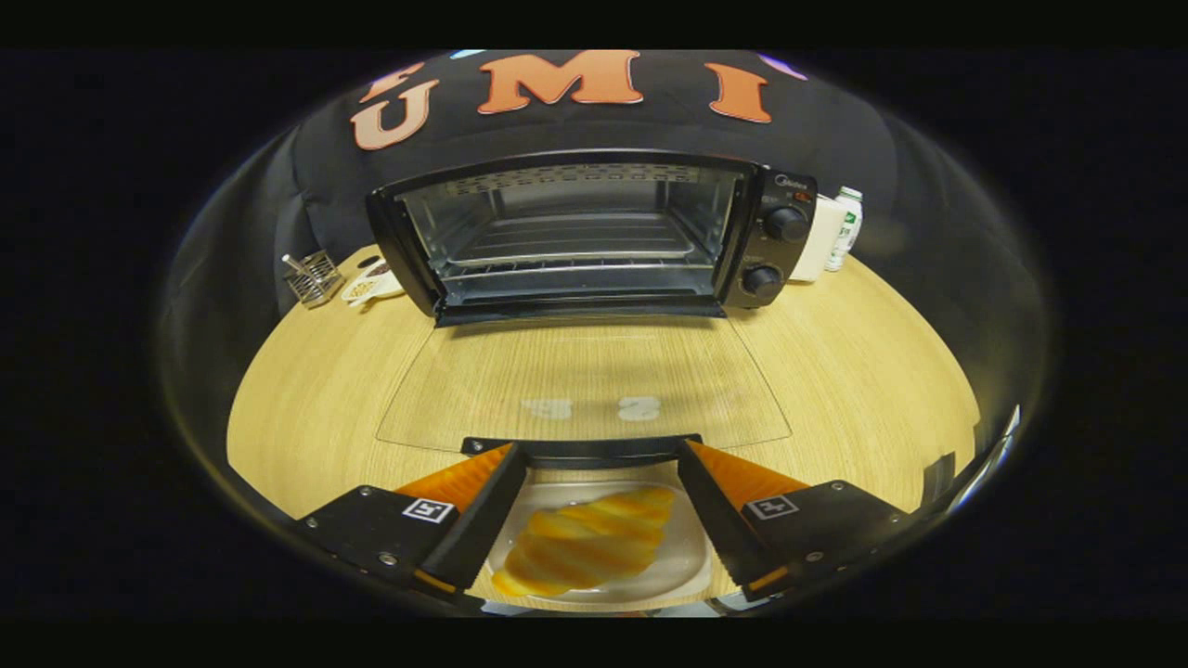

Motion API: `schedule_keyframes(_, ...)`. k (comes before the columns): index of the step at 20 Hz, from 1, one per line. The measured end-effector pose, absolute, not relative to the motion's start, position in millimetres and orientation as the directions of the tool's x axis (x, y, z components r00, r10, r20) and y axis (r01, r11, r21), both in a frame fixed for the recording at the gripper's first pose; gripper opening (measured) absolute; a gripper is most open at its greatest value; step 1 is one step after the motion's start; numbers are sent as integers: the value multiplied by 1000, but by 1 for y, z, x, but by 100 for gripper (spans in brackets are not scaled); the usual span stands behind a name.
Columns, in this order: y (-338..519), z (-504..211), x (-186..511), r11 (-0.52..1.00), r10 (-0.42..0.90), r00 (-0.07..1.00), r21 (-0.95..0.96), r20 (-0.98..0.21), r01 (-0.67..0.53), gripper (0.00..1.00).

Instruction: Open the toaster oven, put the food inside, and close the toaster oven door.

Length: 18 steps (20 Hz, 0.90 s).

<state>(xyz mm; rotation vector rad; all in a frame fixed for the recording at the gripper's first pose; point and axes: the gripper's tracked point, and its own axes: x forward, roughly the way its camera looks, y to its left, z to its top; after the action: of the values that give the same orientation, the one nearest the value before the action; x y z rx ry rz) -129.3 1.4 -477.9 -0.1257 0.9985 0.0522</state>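
The black toaster oven stands at the back of the wooden table with its cavity exposed and a wire rack inside. Its glass door lies folded down flat toward me, and the dark door handle sits right at my fingertips. My gripper is open, its fingers spread wide. Between the fingers, nearer to me than the handle, a golden croissant lies on a white plate. The fingers flank the plate's sides; I cannot tell whether they touch it.
Left of the oven are a small wire holder and a pale dish. Behind the oven's right side stand a white box and a small bottle. Bare wooden table lies on both sides of the door.
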Motion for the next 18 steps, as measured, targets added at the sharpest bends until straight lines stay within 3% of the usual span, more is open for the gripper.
schedule_keyframes(4,2,-474,-132,995,-12,537,-65,-843,-80,98)
schedule_keyframes(18,10,-459,-229,977,-136,442,-46,-887,208,98)
